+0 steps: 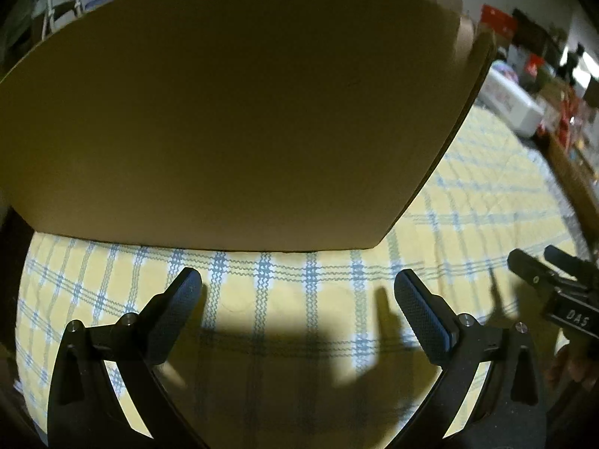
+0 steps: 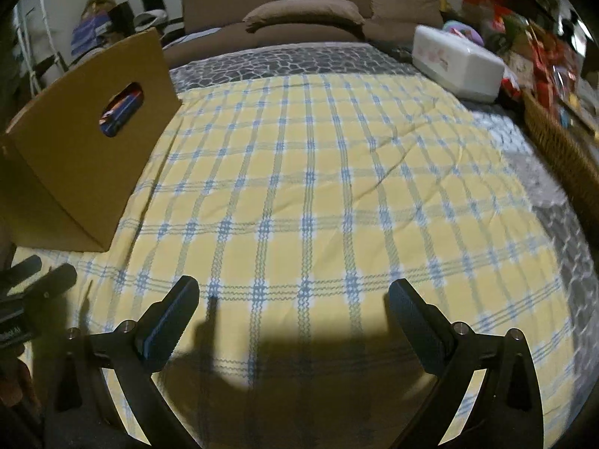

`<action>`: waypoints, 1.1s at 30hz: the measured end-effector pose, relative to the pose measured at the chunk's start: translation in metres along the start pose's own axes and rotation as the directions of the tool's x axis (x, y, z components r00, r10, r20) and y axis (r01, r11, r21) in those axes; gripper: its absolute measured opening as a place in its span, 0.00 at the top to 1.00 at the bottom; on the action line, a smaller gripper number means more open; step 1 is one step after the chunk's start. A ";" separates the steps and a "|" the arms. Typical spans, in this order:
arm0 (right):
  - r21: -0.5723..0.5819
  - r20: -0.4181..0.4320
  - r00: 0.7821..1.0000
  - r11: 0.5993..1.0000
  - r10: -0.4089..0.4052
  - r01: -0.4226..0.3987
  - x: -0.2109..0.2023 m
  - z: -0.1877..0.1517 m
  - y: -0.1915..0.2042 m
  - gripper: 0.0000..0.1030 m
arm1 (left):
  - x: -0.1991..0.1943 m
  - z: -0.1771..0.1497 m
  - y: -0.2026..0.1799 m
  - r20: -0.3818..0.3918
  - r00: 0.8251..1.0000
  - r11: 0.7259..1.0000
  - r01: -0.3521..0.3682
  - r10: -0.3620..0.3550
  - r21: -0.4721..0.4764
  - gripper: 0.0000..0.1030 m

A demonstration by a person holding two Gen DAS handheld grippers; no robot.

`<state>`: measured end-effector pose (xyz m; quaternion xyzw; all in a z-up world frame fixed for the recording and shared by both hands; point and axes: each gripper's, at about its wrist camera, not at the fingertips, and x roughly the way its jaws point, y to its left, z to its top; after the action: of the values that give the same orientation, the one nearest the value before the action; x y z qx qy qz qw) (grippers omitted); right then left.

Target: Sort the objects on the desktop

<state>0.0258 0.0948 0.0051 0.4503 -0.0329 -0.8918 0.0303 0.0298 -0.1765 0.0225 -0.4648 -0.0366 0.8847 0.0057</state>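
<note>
Your left hand-held gripper gapes empty near the cardboard box edge; right hand-held gripper spread empty over bare plaid blanket.

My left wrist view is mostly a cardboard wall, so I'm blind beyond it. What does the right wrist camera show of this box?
Observer: The cardboard box has an oval handle hole; something blue and red shows through it.
Operator: Anything on the cloth ahead of the right gripper?
Observer: No loose items; the yellow plaid cloth is bare in front of the open right gripper.
Operator: And further back?
Observer: A white plastic case sits at the far right, off the cloth.
</note>
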 end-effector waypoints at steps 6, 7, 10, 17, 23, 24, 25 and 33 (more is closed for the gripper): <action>-0.018 0.009 0.999 0.999 -0.050 0.050 0.012 -0.006 0.010 0.00 | 0.015 -0.007 0.003 -0.028 0.999 1.000 -0.029 0.028 -0.001 0.00; -0.025 0.004 0.998 0.998 -0.055 0.055 0.013 -0.006 0.011 0.00 | 0.017 -0.008 0.004 -0.025 0.999 0.999 -0.033 0.033 -0.003 0.00; -0.037 -0.003 0.997 0.997 -0.072 0.072 0.015 -0.006 0.013 0.00 | 0.018 -0.010 0.003 -0.011 0.998 0.998 -0.054 0.055 0.014 0.00; -0.047 -0.006 0.996 0.995 -0.087 0.087 0.017 -0.006 0.016 0.00 | 0.016 -0.011 -0.001 -0.010 0.997 0.997 -0.071 0.071 0.007 0.00; -0.047 -0.006 0.996 0.995 -0.087 0.087 0.017 -0.006 0.016 0.00 | 0.012 -0.013 0.000 -0.009 0.998 0.998 -0.069 0.069 0.005 0.00; -0.047 -0.006 0.996 0.995 -0.087 0.087 0.018 -0.006 0.016 0.00 | 0.012 -0.014 0.001 -0.009 0.998 0.998 -0.069 0.069 0.005 0.00; -0.047 -0.006 0.996 0.995 -0.087 0.087 0.018 -0.006 0.017 0.00 | 0.011 -0.014 0.001 -0.009 0.998 0.998 -0.068 0.068 0.005 0.00; -0.047 -0.006 0.996 0.995 -0.087 0.087 0.018 -0.006 0.017 0.00 | 0.010 -0.014 0.003 -0.007 0.998 0.998 -0.070 0.070 0.005 0.00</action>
<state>0.0207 0.0759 -0.0113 0.4539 0.0079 -0.8910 0.0020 0.0360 -0.1780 0.0064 -0.4690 -0.0185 0.8827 -0.0241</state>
